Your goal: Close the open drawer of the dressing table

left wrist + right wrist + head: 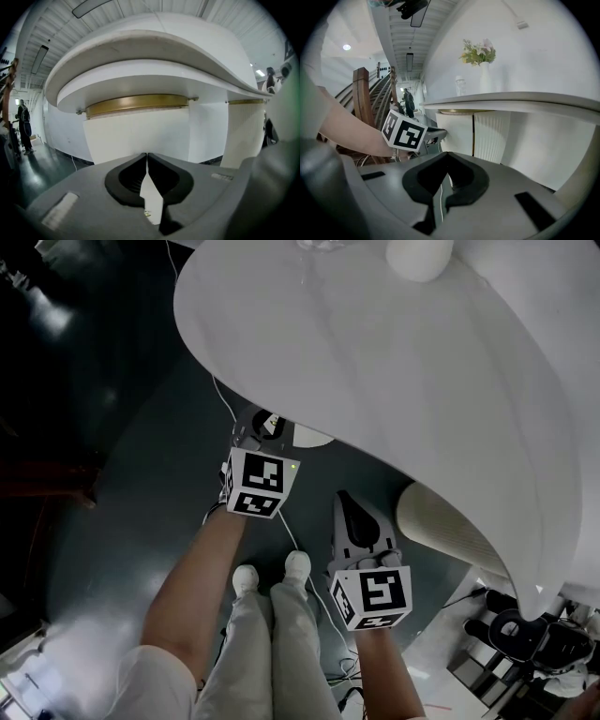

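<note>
A dark, glossy grey-green floor (112, 549) fills the head view from seven to eleven o'clock, catching pale reflections. In the left gripper view a ribbed white ceiling (140, 9) spans twelve o'clock, with a long flat light panel (89, 6) at eleven and a second strip (41, 58) towards ten. In the right gripper view a plain white wall (543, 51) rises at two o'clock, a brown wooden staircase (363, 93) stands at nine, and a round ceiling lamp (346, 47) glows at ten.
</note>
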The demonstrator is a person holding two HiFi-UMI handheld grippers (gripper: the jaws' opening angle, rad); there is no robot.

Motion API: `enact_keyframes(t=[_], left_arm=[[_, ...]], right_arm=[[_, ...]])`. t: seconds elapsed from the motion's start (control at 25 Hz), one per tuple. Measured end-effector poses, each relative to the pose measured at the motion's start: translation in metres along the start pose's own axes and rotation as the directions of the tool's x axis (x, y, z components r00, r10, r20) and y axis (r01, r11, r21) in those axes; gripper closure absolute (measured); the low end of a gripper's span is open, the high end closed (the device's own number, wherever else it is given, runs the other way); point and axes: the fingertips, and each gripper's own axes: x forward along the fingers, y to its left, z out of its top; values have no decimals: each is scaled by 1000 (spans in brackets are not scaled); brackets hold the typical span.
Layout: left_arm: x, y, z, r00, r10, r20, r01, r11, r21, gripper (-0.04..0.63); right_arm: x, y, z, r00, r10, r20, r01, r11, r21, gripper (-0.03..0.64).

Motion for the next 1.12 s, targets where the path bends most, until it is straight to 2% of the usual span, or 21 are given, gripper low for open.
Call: enact_keyframes(t=[0.16,0.44,0.64,0.8,1.0,1.12], left_arm=[[6,0,2,1000,-4,-22,5,1000,27,580],[0,0,7,999,-38,-25,37,999,-3,580],[-20,-8,26,998,-57,18,57,998,-6,580],[-43,-7,33,998,-68,-5,68,997,-23,580],[-73,-5,43,998,-60,-32,58,998,-33,580],[-88,-3,55,998,-47,-31,45,997,-63,580]], right_arm=[[-1,-1,1,1000,-1,4,1,1000,-11,618],[-4,2,2,1000,-10,13,10,1000,-6,618],[-15,0,4,1000,-21,14,21,1000,-5,618],[-24,5,17,1000,-15,22,14,1000,23,618],[-38,13,36,1000,-5,11,5,1000,9,618],[-47,14,49,1000,-9,5,9,1000,3,618]])
